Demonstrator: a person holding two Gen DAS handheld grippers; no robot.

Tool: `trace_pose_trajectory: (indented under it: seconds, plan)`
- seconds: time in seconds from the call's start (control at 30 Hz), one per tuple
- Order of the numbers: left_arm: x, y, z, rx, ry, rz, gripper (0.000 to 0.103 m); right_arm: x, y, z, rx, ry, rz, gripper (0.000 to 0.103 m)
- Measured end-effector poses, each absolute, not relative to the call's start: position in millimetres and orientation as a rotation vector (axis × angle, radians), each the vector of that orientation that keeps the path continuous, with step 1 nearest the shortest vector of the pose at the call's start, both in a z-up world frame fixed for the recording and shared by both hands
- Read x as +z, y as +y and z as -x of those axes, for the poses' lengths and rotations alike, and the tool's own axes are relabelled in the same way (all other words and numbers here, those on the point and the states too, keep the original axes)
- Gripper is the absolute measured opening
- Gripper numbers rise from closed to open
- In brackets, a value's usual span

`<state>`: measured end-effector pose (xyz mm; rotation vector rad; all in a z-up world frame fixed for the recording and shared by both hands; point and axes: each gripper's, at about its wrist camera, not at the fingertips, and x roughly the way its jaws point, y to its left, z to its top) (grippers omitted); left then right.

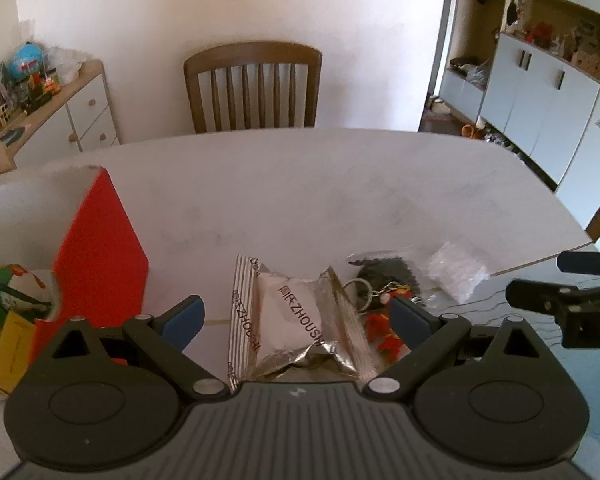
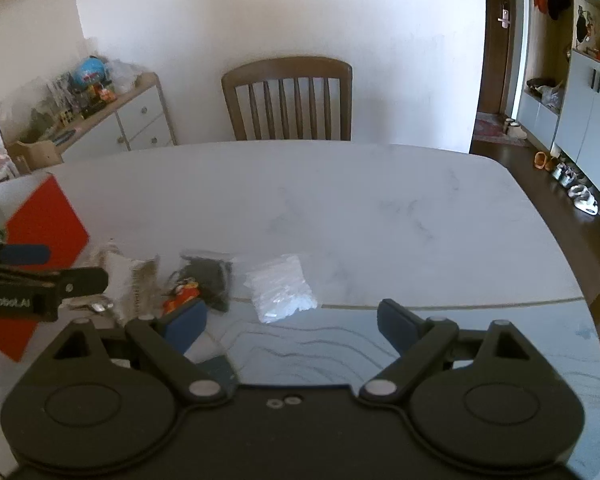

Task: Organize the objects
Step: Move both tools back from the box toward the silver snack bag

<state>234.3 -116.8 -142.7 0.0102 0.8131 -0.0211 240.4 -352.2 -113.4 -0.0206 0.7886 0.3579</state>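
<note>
Marble table [image 1: 340, 184] bears a foil packet [image 1: 296, 320] between wide left jaws.

Gripper body hides silver packet's [image 1: 296, 316] near edge.

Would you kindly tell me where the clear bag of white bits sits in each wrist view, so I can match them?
Left wrist view: the clear bag of white bits lies right of centre, beyond the right fingertip.
Right wrist view: the same bag lies centre, between the open fingers.
Shared landmark: the wooden chair behind the table.
</note>
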Motion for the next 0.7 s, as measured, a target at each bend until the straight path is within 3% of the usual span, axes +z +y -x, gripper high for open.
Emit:
trace_pose_trajectory:
  seconds: [0.4,0.7]
  plan:
    - [-178,-113,-256,0.016,0.867,-0.041,0.099,-150,-337,-275,0.352,0.837,0.054,0.088]
    - [-187,-115,-255,0.014,0.86,-0.06,0.099,-162,-329,-284,0.358,0.856,0.07,0.08]
